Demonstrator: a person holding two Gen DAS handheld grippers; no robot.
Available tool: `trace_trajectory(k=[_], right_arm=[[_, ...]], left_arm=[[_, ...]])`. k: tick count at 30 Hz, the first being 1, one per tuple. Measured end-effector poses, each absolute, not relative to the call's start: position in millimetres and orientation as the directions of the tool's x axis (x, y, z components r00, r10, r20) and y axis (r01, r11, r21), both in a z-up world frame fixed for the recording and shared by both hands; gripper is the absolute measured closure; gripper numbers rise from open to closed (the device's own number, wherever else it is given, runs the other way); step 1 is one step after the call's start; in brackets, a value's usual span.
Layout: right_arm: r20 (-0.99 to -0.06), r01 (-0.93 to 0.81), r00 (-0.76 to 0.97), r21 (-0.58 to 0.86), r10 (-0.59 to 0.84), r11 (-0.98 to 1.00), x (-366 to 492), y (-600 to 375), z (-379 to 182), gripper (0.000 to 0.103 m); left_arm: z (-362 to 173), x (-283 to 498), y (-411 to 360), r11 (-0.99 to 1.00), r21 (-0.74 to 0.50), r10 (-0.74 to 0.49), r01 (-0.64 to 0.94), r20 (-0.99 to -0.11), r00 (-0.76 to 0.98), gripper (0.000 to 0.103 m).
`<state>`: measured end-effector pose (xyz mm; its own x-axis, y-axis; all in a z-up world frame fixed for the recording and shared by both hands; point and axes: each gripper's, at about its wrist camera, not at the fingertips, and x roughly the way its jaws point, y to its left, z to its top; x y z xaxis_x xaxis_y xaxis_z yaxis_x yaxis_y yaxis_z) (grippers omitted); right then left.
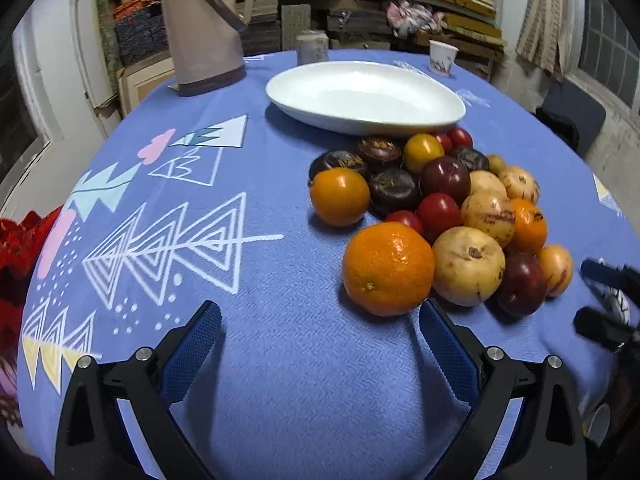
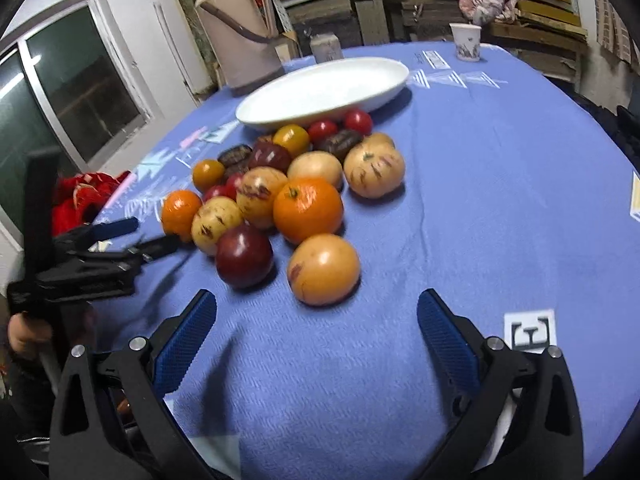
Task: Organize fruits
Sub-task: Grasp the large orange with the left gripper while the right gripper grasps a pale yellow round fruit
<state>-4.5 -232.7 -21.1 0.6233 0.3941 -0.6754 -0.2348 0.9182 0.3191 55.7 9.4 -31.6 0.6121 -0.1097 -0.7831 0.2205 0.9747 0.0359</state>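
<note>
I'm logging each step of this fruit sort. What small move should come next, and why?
Probably ease the open left gripper forward and a little right, around the big orange. It is the nearest fruit, at the pile's edge just past the right fingertip, and the white dish beyond holds nothing yet.

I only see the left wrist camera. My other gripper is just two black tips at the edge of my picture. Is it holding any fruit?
Observer: No. The right gripper is wide open, with only the blue woven tablecloth between its fingers.
Operator: Which fruit is nearest to it?
Observer: A smooth round orange-yellow fruit, straight ahead of the open fingers. A dark red round plum sits beside it.
Operator: Is there anything on the table I can't see?
Observer: Yes, a flat black-and-white square marker lies on the cloth by the gripper's right finger.
</note>
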Motion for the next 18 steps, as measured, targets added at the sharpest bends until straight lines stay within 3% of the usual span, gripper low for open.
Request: trace_trajectory(k=[8, 12, 18], right_arm=[[-0.683, -0.245, 0.606, 0.328, 0.408, 0.912, 4, -236, -26, 0.004], [-0.699, -0.263, 0.591, 0.305, 0.402, 0.915, 5, -234, -26, 0.004], [-0.739, -0.297, 0.549, 0.263, 0.390, 0.918, 11, -225, -23, 0.004]], left_arm=[[-38, 77, -3, 0.959, 0.002, -0.162, 0.283, -0.816, 0.555, 0.024], [-34, 80, -7, 0.943, -0.051, -0.235, 0.329, -0.802, 0.549, 0.055], [-35, 78, -7, 0.940, -0.072, -0.260, 0.332, -0.783, 0.565, 0.055]])
